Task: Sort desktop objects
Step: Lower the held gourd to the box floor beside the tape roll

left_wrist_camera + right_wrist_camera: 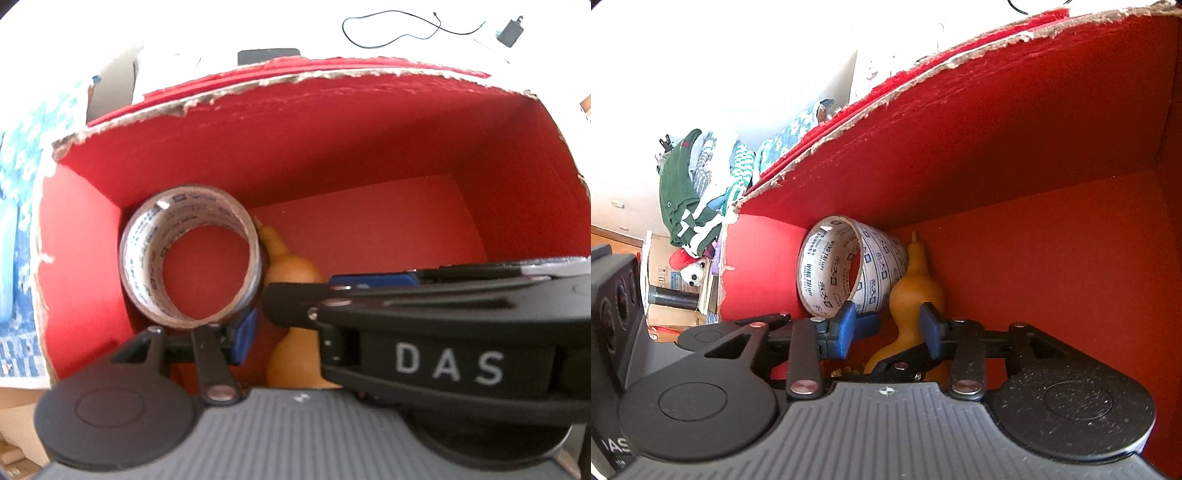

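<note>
Tape roll (192,254) and gourd (916,284) seen in red box (332,155) left corner. Left tool (255,314) clamped on roll; right tool (890,328) apart around gourd. Gourd judged light, smooth, brittle; waist grip advised.

A black cable (391,31) is lying looped beside a charger (510,32); green and striped clothes (690,192) are hanging behind.

The box (332,147) is red inside with a ragged grey-brown rim. The tape roll (849,269) is white with blue print. The gourd (916,291) is amber-orange.
</note>
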`<state>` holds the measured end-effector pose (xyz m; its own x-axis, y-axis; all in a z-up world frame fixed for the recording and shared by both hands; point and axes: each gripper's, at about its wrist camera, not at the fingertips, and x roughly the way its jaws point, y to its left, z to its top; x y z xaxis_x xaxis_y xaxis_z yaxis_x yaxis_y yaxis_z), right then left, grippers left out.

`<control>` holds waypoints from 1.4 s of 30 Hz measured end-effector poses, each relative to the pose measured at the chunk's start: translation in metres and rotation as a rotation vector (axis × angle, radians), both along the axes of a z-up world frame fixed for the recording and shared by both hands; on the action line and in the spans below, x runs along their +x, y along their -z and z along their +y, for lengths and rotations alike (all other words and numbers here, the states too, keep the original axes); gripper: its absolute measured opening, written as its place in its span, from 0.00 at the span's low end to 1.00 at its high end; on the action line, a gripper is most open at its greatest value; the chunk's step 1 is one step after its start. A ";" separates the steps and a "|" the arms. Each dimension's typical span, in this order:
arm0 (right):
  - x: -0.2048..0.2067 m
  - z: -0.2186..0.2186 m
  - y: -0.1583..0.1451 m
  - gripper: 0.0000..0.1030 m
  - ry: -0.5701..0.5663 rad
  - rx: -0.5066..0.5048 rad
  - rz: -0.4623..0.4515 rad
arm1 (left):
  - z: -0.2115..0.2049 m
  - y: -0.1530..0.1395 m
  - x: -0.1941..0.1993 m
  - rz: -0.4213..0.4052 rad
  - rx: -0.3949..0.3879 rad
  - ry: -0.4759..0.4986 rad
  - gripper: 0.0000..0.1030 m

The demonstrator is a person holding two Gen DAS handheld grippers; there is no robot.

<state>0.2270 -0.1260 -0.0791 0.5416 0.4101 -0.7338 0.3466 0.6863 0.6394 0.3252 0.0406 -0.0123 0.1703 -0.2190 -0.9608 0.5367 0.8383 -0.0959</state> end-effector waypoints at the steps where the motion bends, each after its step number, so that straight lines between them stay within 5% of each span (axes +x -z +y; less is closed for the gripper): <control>1: 0.000 0.000 0.000 0.42 0.001 0.000 -0.001 | 0.001 0.000 0.001 0.004 -0.003 -0.006 0.54; 16: 0.012 0.014 0.000 0.32 -0.025 0.011 -0.021 | -0.001 -0.002 -0.009 0.046 -0.037 -0.080 0.54; 42: 0.011 0.016 0.000 0.33 0.013 0.000 -0.033 | -0.002 0.004 -0.009 0.040 -0.052 -0.101 0.53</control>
